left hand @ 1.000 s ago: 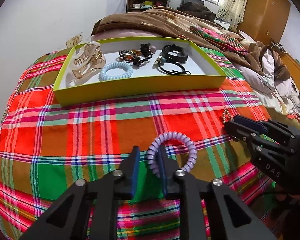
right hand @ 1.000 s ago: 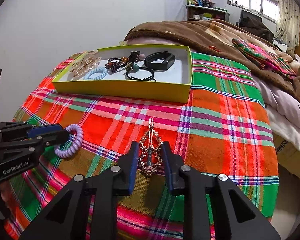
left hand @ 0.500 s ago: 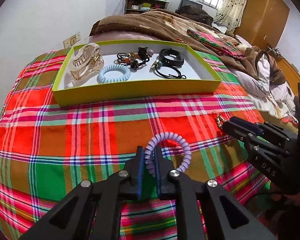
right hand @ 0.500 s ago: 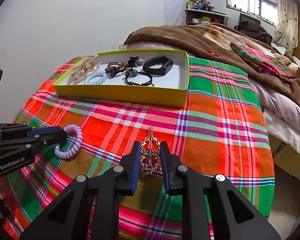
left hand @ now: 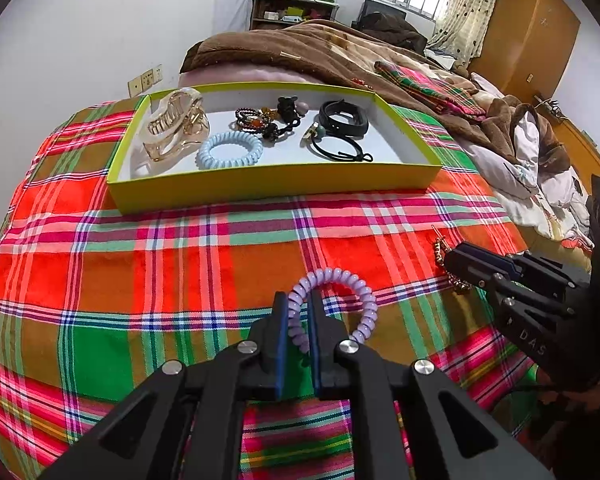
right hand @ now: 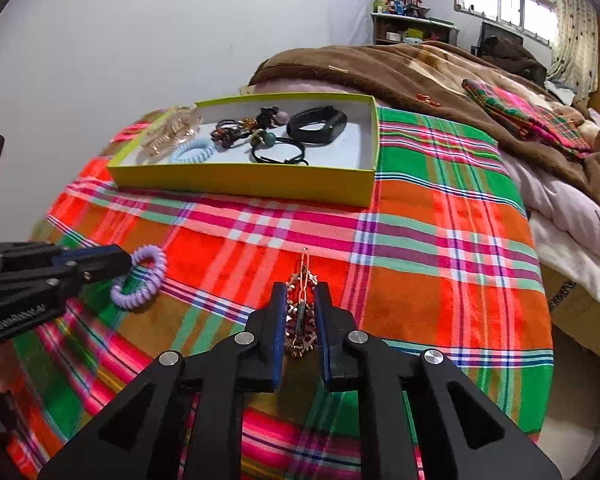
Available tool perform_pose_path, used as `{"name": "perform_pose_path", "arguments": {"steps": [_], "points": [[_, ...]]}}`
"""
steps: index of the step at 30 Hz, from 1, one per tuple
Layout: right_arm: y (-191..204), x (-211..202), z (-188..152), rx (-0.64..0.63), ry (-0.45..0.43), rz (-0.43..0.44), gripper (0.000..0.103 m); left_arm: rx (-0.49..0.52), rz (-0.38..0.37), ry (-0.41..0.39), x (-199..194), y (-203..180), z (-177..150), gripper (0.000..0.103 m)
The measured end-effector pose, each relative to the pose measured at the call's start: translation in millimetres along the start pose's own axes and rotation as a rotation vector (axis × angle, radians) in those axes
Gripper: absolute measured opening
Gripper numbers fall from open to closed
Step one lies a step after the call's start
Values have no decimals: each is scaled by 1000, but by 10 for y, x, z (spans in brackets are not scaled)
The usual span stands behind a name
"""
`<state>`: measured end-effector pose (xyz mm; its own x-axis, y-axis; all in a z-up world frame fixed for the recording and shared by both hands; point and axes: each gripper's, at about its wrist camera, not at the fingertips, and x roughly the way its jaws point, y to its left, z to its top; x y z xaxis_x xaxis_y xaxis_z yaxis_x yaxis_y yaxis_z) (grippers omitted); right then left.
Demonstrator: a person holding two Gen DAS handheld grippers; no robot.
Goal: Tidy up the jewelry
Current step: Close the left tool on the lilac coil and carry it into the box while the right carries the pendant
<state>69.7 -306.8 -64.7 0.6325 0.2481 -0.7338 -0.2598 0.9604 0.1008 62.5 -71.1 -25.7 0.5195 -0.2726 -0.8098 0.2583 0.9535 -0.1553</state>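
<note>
My left gripper [left hand: 300, 304] is shut on a lilac spiral hair tie [left hand: 352, 292], pinching its left side just above the plaid cloth; it also shows in the right wrist view [right hand: 140, 280]. My right gripper [right hand: 302, 300] is shut on a gold ornate hair clip [right hand: 300, 312] with a thin pin pointing forward; the clip shows in the left wrist view [left hand: 444, 256]. A yellow-green box [left hand: 276, 188] lies ahead on the cloth, holding a clear claw clip [left hand: 176, 128], a light blue spiral tie [left hand: 230, 150], beaded bracelets [left hand: 256, 118], black ties and a black band [left hand: 344, 118].
The plaid cloth [left hand: 140, 264] covers a rounded surface that drops off at the left and right. A brown blanket [left hand: 340, 52] and rumpled bedding [left hand: 532, 148] lie behind and to the right of the box. A white wall stands at the left.
Both grippers closed onto their items: the left on the lilac tie, the right on the gold clip. Both have lifted slightly and moved nearer the box.
</note>
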Motion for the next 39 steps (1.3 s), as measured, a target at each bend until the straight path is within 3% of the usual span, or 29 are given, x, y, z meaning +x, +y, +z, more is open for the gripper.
{"name": "perform_pose_path", "arguments": {"steps": [5,7,21,25,28,33,39], "points": [[50,1,-6,-30,1,-36,13,2,-2,8,18,-11,-10,10],[80,-5,-8,-43,2,-30,4,4,-4,2,6,-19,-4,7],[50,-189,70,-23,-58,-1,4,7,-47,-8,-32,8,43,4],[39,-258,110,-17,-80,2,4,26,-11,12,68,-17,73,4],[40,-287,126,-14,-91,12,4,56,10,16,96,-79,77,9],[39,-300,161,-11,-101,21,4,95,-26,34,149,-151,56,33],[35,-313,169,-9,-109,29,4,141,22,29,172,-243,69,33]]}}
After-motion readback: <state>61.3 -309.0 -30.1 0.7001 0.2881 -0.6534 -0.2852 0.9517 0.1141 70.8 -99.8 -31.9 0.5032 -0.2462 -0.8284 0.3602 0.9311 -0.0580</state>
